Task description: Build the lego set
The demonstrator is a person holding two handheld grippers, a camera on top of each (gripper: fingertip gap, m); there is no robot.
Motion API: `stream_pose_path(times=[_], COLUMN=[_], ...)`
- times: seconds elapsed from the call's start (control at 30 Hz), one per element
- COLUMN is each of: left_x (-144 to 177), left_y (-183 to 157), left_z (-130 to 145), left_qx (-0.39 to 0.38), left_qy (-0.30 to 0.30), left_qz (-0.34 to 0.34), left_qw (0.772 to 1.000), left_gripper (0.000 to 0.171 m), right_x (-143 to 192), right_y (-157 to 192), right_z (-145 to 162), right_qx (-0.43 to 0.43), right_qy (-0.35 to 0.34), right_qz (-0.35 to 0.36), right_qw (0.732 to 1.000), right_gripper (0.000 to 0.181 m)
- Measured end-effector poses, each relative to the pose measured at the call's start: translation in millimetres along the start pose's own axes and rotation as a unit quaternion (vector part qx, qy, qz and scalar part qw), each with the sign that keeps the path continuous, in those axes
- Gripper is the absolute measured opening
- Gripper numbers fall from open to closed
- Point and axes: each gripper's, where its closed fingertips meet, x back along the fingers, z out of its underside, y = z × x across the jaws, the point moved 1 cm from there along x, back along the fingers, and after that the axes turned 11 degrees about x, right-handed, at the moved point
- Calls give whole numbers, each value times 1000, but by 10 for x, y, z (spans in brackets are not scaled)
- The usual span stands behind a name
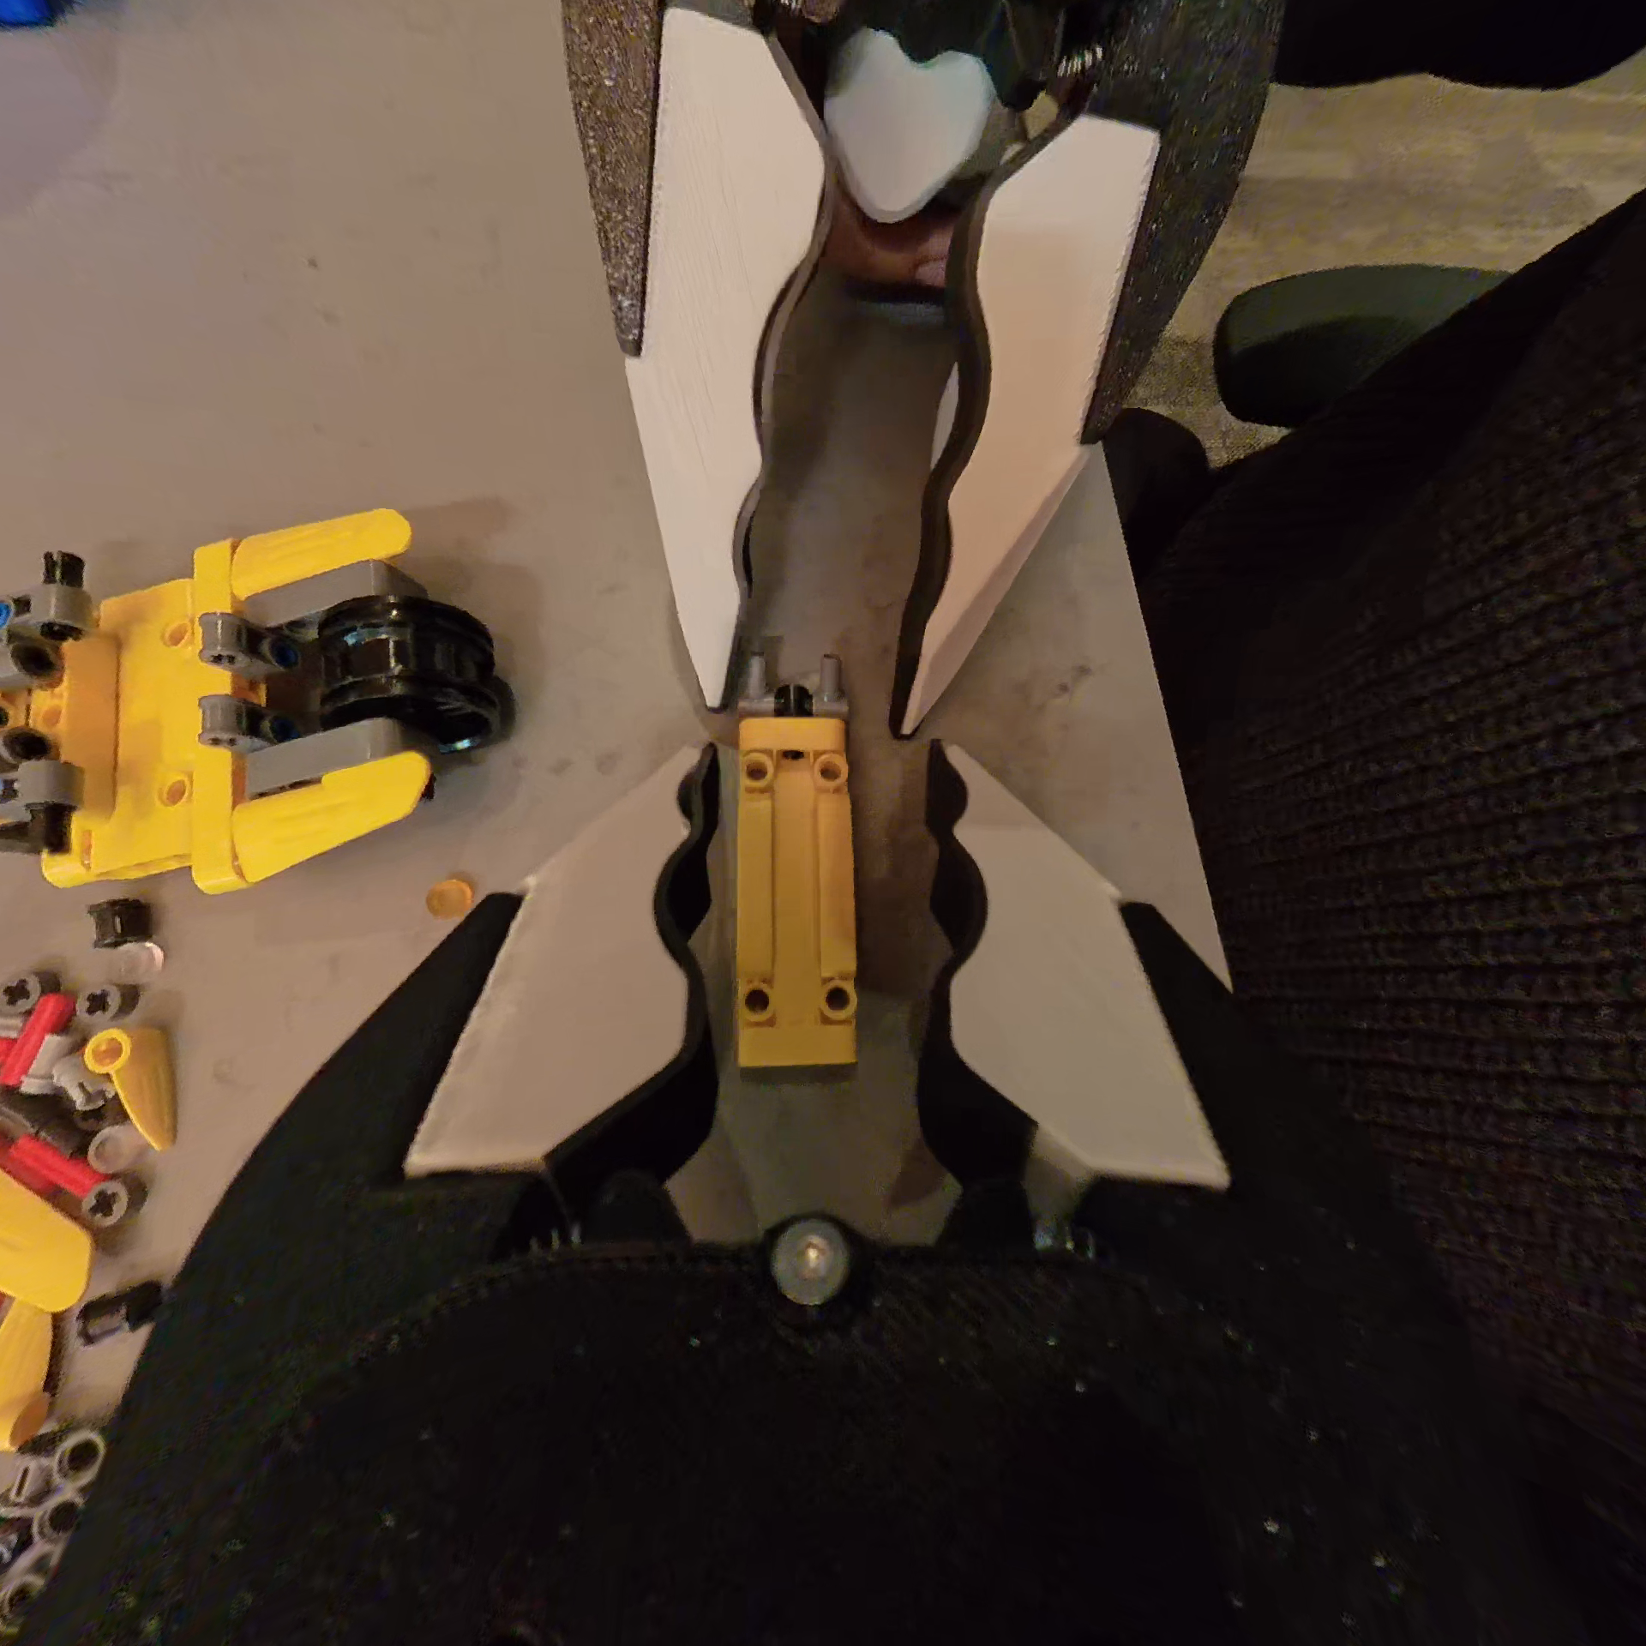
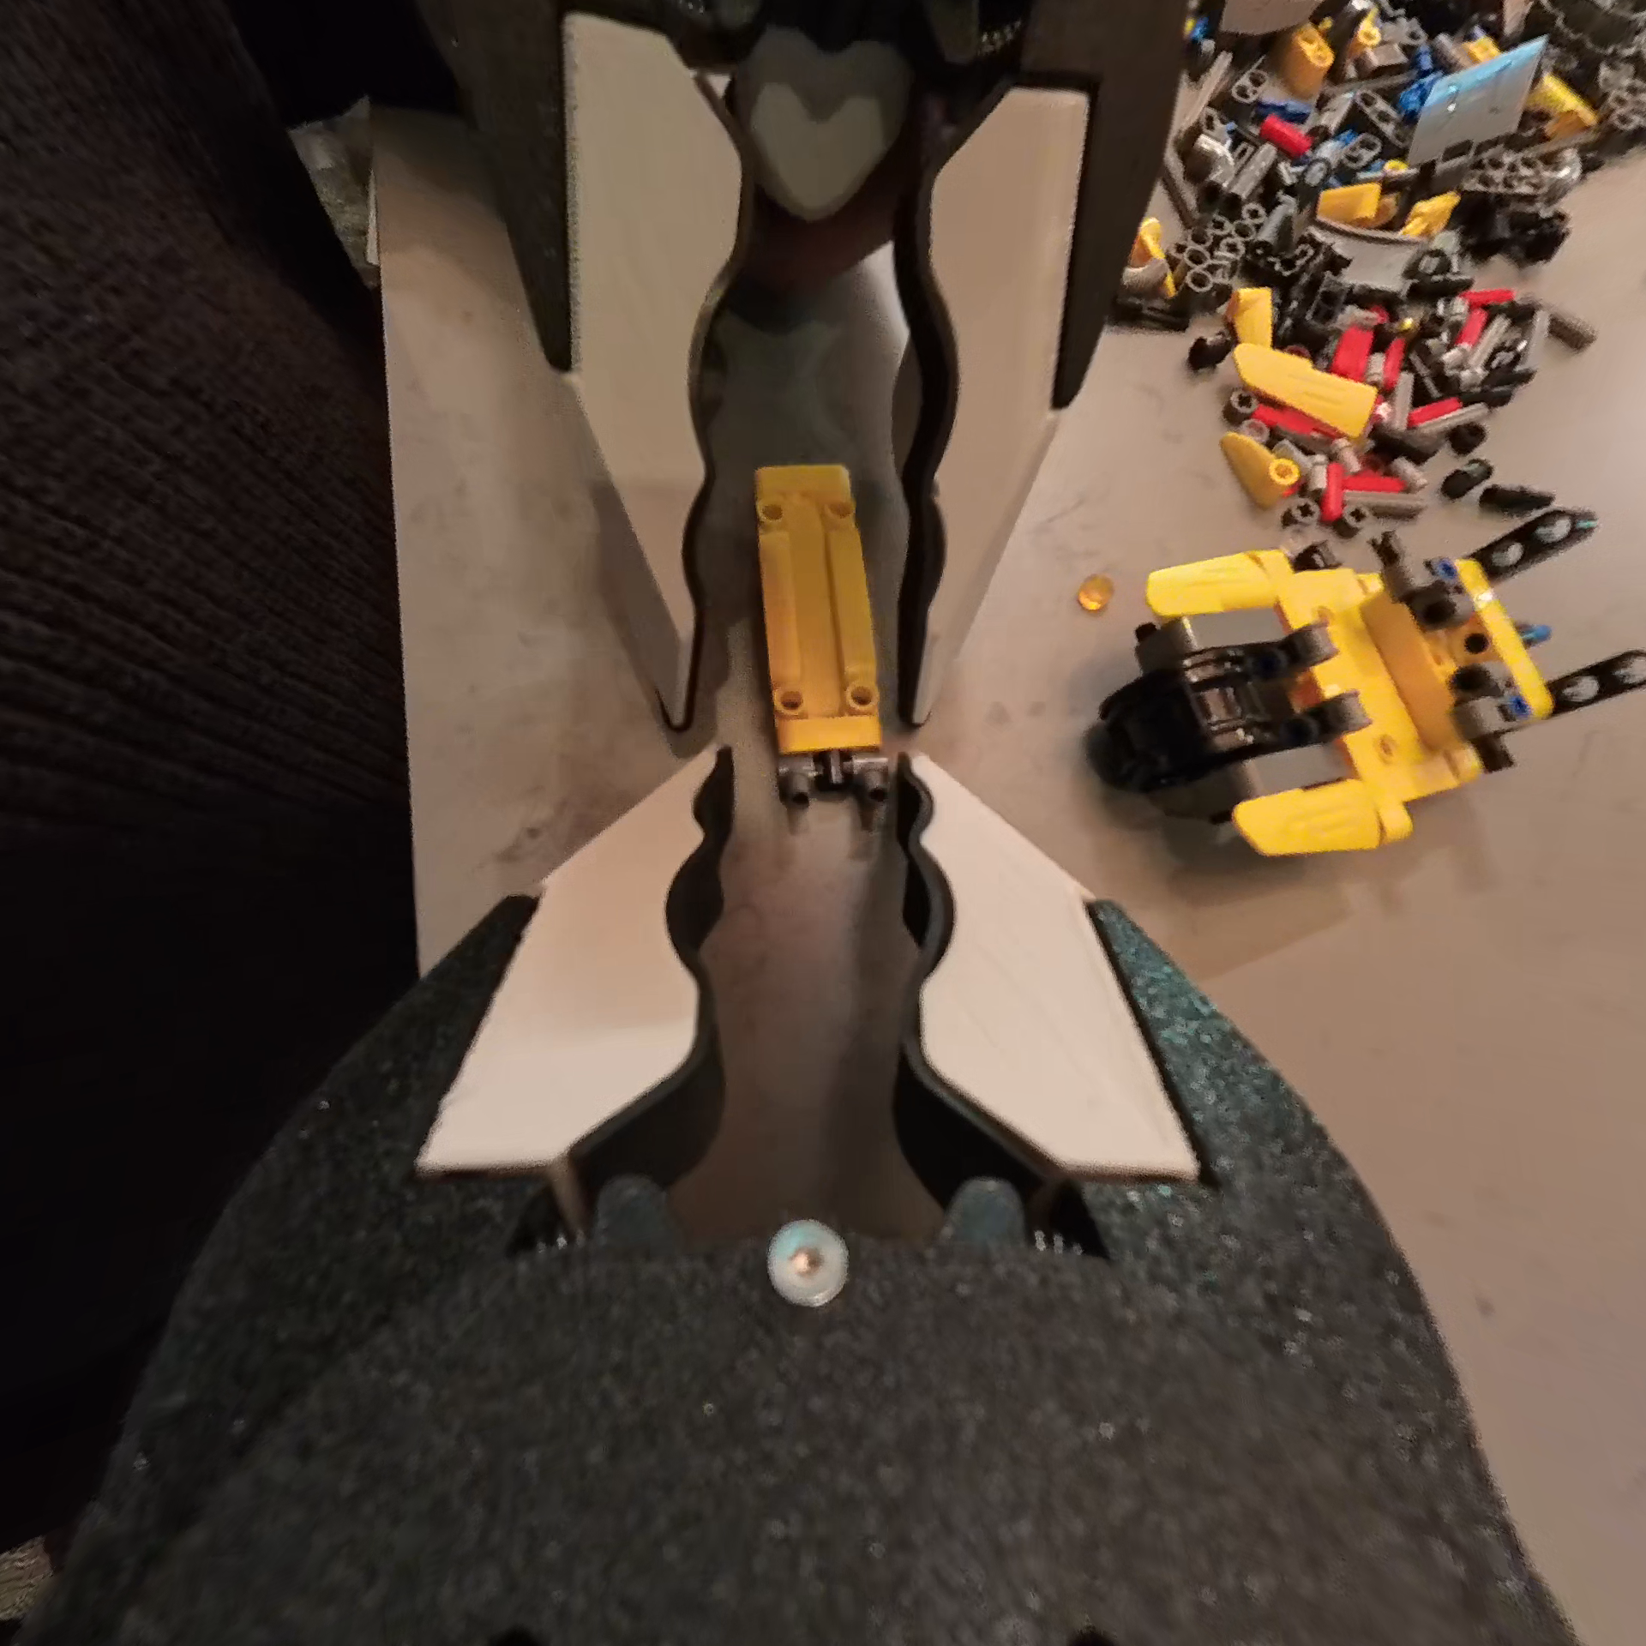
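A long yellow panel (image 1: 797,891) with grey pins (image 1: 793,695) at one end lies flat on the grey table (image 1: 267,267). My left gripper (image 1: 824,748) is open, and the panel lies between its fingers without being gripped. My right gripper (image 1: 810,717) faces it tip to tip and is open, with the grey pins between its fingertips. In the right wrist view the panel (image 2: 824,615) lies between the left gripper's fingers (image 2: 793,720), and the pins (image 2: 833,775) sit at my right gripper's tips (image 2: 815,759).
A half-built yellow model with a black wheel (image 1: 223,712) (image 2: 1318,704) lies nearby, next to a small orange round stud (image 1: 450,893) (image 2: 1095,592). A heap of loose parts (image 2: 1354,267) (image 1: 71,1113) lies beyond it. Dark knit fabric (image 1: 1425,802) (image 2: 178,534) borders the table edge. The grippers are tip to tip, or close to it. The left tips stand about 6 cm off the small orange round stud (image 1: 450,893). The right camera catches it too, in the right wrist view (image 2: 1096,591).
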Motion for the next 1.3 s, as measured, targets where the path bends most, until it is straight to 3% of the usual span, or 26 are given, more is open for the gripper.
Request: stream_pose_path(times=[0.07,0.57,0.67,0.9,0.93,1.03,1.1,1.23,1.3], left_x=[34,120,201,436,480,645,710,865,955], left_y=[16,114,207,392,456,594,718,974,1022], left_z=[0,-9,12,-122,-157,-294,-358,-474,-586], left_qx=[9,41,64,89,94,94,104,83,63], left_qy=[-7,-26,-36,-108,-124,-187,-215,-226,-236], left_qz=[2,-11,-19,-45,-62,-106,-142,-243,-260], left_qw=[1000,999,997,989,986,972,961,940,934], left_gripper=[47,48,50,53,57,77,93,89,85], right_x=[-10,-16,62,441,511,750,1001,1354,1424], right_y=[5,-84,-141,-547,-683,-976,-1229,-1713,-1928], right_z=[-1,14,54,174,239,274,113,-287,-504], right_qx=[7,-31,-53,-158,-185,-252,-223,-96,-56], right_qy=[-1,-1,-5,-59,-50,-37,-70,-108,-146], right_qz=[-11,-14,13,157,202,269,334,453,503], right_qw=[1000,999,999,973,960,929,913,880,850], right_gripper=[25,25,48,78,86,85,76,62,54])
